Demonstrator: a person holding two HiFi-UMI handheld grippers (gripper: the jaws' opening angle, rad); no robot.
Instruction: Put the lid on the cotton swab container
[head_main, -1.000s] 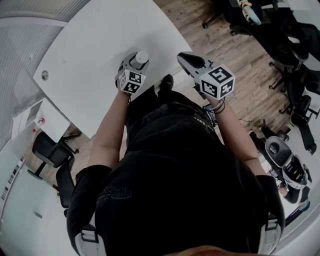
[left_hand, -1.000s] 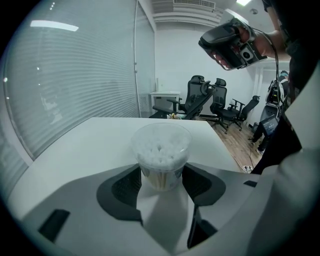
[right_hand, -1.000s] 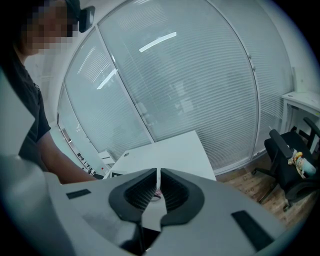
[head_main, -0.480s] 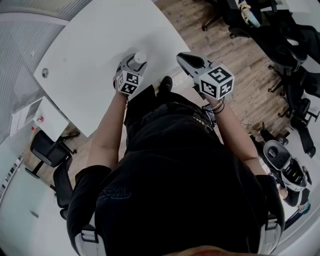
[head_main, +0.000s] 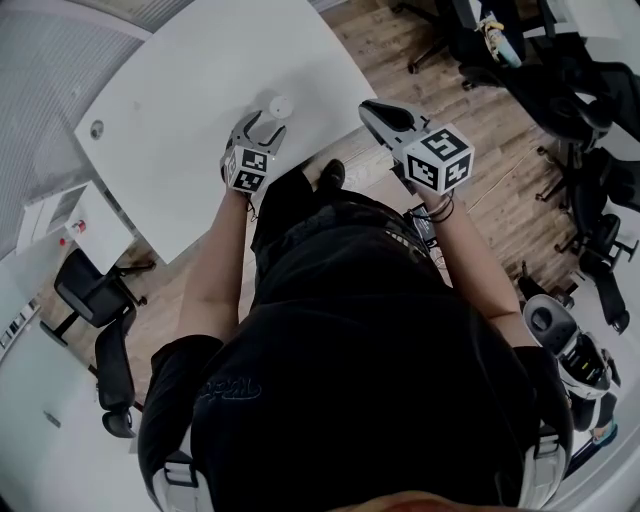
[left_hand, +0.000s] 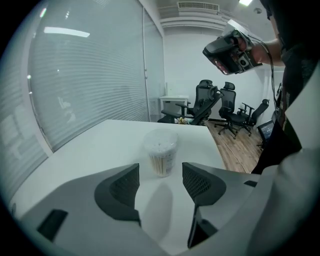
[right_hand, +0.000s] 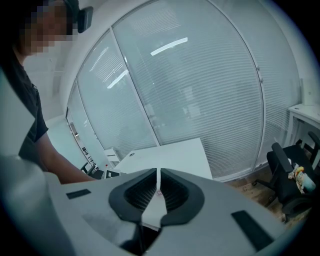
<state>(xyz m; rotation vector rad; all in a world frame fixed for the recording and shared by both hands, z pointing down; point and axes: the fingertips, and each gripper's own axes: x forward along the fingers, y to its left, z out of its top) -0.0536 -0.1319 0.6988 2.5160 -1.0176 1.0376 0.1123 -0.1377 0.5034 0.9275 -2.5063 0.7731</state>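
Observation:
The cotton swab container is a small clear tub full of upright swabs, and its top looks covered by a clear lid. It stands alone on the white table, near the table's right edge. My left gripper is open and sits just short of the container, with nothing between its fingers; in the head view the left gripper is just below the tub. My right gripper is shut and empty, held up in the air to the right of the table over the wooden floor. The right gripper's jaws meet with no gap.
A round cable grommet sits at the table's left. Black office chairs stand beyond the table on the wooden floor. A glass wall with blinds runs along the left. The person's dark-clothed body fills the lower head view.
My left gripper has drawn back from the container, which earlier stood between its jaws and now stands free beyond them. The right gripper has hardly moved.

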